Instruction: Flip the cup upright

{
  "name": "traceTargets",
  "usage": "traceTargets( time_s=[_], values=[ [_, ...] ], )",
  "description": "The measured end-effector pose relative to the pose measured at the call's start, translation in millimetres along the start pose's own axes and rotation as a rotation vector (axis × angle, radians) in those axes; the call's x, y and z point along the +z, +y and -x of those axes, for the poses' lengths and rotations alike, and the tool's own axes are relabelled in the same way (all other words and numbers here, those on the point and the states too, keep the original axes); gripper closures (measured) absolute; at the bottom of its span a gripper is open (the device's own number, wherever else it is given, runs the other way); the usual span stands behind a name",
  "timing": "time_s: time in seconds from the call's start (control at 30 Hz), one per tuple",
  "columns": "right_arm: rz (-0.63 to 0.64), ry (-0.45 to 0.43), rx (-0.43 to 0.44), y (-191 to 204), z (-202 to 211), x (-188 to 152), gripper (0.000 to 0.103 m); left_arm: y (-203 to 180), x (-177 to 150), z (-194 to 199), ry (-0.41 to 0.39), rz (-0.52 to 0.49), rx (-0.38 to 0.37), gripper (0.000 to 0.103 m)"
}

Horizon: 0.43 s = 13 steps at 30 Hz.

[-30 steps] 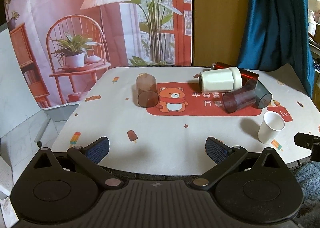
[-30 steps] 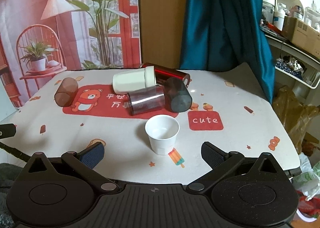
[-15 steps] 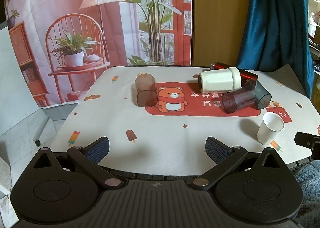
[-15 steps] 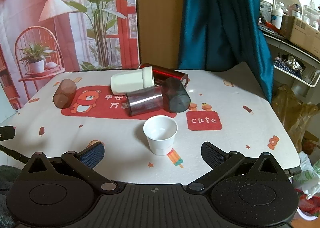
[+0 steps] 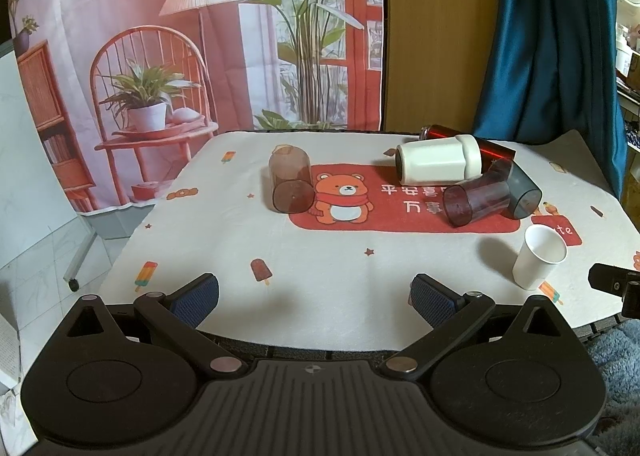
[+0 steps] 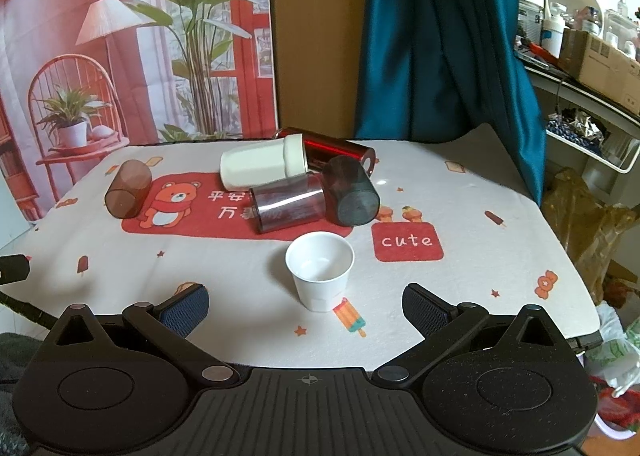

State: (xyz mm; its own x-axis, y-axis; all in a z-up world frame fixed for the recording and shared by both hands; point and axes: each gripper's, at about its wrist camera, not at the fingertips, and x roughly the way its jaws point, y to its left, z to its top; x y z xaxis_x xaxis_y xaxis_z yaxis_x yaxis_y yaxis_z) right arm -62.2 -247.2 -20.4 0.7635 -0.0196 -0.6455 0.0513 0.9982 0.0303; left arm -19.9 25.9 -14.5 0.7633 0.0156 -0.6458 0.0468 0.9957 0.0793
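Note:
A white paper cup (image 6: 320, 272) stands upright near the table's front, also in the left wrist view (image 5: 538, 262). Behind it lie several tipped cups: a clear purple one (image 6: 290, 206), a dark grey one (image 6: 352, 192), a white one (image 6: 262, 168) and a red one (image 6: 340, 148). A brown cup (image 5: 290, 184) lies on its side at the left, also in the right wrist view (image 6: 128, 194). My left gripper (image 5: 314, 296) is open and empty at the front edge. My right gripper (image 6: 306, 308) is open, just in front of the paper cup.
The table carries a white cloth (image 5: 360, 276) with a red bear panel. A printed backdrop (image 5: 180, 36) and a blue curtain (image 6: 440, 36) hang behind. Shelves with clutter (image 6: 580, 56) and bags stand right of the table.
Both grippers have drifted slightly; the view shifts a little. No cup has moved and neither gripper has changed its opening.

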Motion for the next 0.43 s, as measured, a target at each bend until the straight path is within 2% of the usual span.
traceTargets(
  time_s=[0.43],
  values=[
    [-0.012,0.001,-0.002,0.1,-0.8,-2.3,0.000,-2.9,-1.7,1.5,-0.009,-0.002,0.001,0.000]
  ],
)
